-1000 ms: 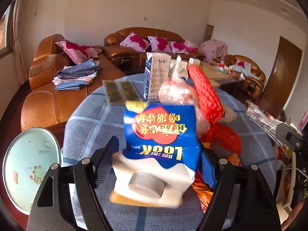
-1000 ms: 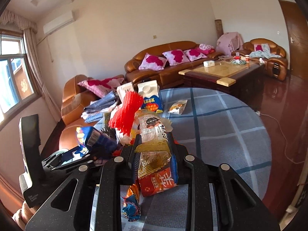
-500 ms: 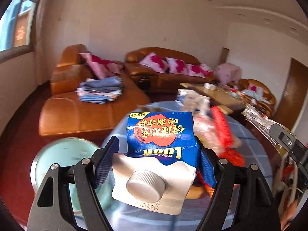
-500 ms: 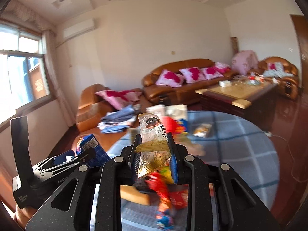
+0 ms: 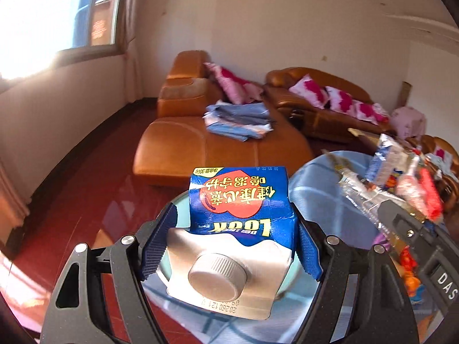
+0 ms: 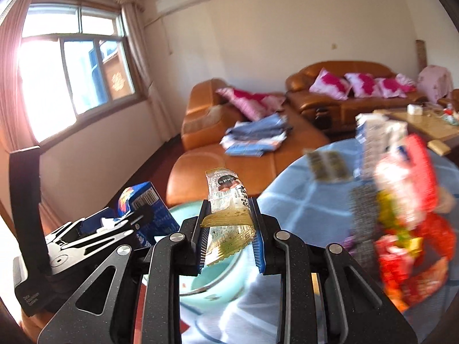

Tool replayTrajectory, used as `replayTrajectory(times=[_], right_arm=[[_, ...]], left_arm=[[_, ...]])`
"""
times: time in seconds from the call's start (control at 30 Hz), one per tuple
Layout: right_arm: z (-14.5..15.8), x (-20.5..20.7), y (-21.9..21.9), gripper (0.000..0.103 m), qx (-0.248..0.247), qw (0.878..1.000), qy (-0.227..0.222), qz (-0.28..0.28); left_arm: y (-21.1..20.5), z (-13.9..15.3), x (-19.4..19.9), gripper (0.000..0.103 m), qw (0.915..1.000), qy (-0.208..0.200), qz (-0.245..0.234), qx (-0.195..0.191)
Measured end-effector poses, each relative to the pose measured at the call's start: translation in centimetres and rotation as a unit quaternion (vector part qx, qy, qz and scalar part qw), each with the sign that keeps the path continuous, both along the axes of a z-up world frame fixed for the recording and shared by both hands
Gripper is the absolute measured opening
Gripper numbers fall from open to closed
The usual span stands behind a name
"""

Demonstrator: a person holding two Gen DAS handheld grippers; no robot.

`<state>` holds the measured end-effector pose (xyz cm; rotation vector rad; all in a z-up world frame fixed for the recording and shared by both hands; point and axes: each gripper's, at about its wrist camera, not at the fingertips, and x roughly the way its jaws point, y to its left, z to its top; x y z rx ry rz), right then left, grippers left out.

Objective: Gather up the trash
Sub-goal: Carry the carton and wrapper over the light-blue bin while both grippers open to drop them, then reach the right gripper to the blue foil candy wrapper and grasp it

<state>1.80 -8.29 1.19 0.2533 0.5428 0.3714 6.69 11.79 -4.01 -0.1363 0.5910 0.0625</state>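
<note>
Both grippers have swung away from the littered tabletop since a second ago, carrying their loads toward the window side of the room, so that the sofa and red floor now fill the centre of each view. At lower centre of the left wrist view, a blue-and-white milk carton [image 5: 239,229], its grey screw cap toward the lens and its print upside down, is pinched between the blue pads of the left gripper [image 5: 231,243]; it hangs over a pale green bin [image 5: 289,275], whose rim shows beneath it. In the right wrist view the right gripper [image 6: 231,238] is pressed together on a crinkled clear-and-gold snack wrapper [image 6: 228,203], which stands up between its fingers at centre frame, above the same green bin [image 6: 218,283]. At lower left there, the left gripper [image 6: 126,223] appears side-on with the carton [image 6: 143,200] in its grip. To the right in both views lies the round table with a blue checked cloth [image 5: 324,197] [image 6: 295,200], bearing a blurred heap of red and yellow wrappers [image 6: 407,229] and an upright carton [image 5: 385,163] at its far edge. Beyond stand an orange leather sofa [image 5: 218,143] with folded blue clothes [image 5: 238,123], pink cushions [image 5: 332,97] and a bright window [image 6: 71,77] at upper left.
</note>
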Motion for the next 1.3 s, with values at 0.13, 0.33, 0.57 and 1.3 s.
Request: replayTrajectory(times=[0.13,0.33,0.57,1.3], right_arm=[[-1.6,1.9,2.5,0.027,-0.002,0.999,0.025,0.037],[-3.9,4.5,4.0,0.028,0.014,0.995,0.068,0.071],[-4.0,5.3,4.7,0.069,0.018,0.993,0.079,0.082],[-1.7,1.8,-3.3,0.09,-0.003,0.998,0.058,-0.039]], left_arm=[[1.8,-1.8,0.8,0.075,0.9995,0.025,0.019,-0.003],[3.3,-4.0,1.6,0.075,0.998,0.052,0.034,-0.011],[4.2,-4.8,1.7,0.083,0.9968,0.064,0.046,-0.014],[0.5,-1.9,-1.0,0.097,0.9989,0.036,0.03,-0.003]])
